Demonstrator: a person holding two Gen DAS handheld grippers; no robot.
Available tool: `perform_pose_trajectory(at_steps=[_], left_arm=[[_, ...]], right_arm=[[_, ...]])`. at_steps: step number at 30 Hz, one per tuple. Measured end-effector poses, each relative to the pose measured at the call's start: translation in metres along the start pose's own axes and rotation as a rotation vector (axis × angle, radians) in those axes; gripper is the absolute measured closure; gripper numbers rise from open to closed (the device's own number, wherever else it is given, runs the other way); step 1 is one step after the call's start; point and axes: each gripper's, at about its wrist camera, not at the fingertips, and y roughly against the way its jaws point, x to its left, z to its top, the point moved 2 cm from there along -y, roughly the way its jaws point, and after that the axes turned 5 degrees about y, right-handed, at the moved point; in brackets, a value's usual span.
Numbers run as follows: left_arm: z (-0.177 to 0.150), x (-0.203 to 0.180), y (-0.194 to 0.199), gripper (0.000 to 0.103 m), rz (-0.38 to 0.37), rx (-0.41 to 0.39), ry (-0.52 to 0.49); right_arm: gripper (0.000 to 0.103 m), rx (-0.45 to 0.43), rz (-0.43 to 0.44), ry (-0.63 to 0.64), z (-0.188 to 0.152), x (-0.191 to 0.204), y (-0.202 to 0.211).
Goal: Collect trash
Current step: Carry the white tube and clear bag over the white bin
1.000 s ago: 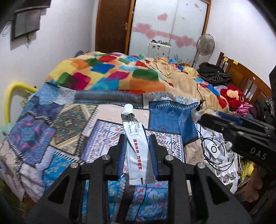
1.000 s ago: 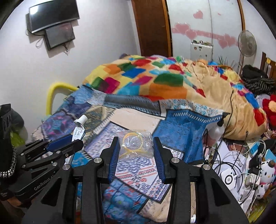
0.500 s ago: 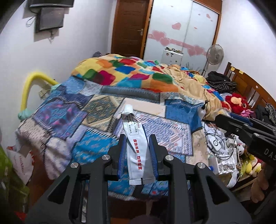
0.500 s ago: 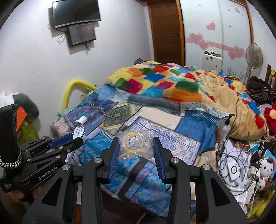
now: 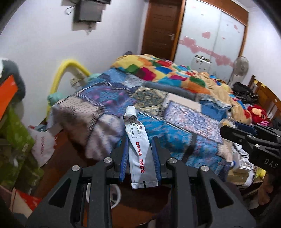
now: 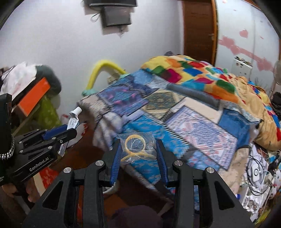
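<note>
Motion blur smears the patchwork bedspread (image 5: 108,112) at centre; the wall-mounted screen (image 6: 116,15) is cut off by the top edge.

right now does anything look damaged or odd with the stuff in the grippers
The white tube in the left gripper is squeezed flat and crumpled near its cap. The clear bag in the right gripper looks intact.

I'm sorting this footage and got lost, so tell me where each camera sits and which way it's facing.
Left wrist: sits on the left gripper, looking down along its jaws, shut on a squeezed tube, toward the bed; the right gripper shows at right.
Right wrist: sits on the right gripper, jaws shut on a clear bag, facing the bed; the left gripper and fingers show at left.
Shared: bed, colourful blanket, door.
</note>
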Motion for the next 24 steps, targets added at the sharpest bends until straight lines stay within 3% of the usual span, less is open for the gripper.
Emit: perform_pose_trajectory(at_steps=[15,24], left_arm=[[-0.056,0.133,0.008,0.077,0.132,0.084,0.164],[-0.091,0.17,-0.022,0.077,0.152,0.197,0.24]], right_arm=[[0.068,0.115,0.132,0.202,-0.001,0.13,-0.067],[0.068,0.297,0.223,0.222,-0.024,0.162,-0.133]])
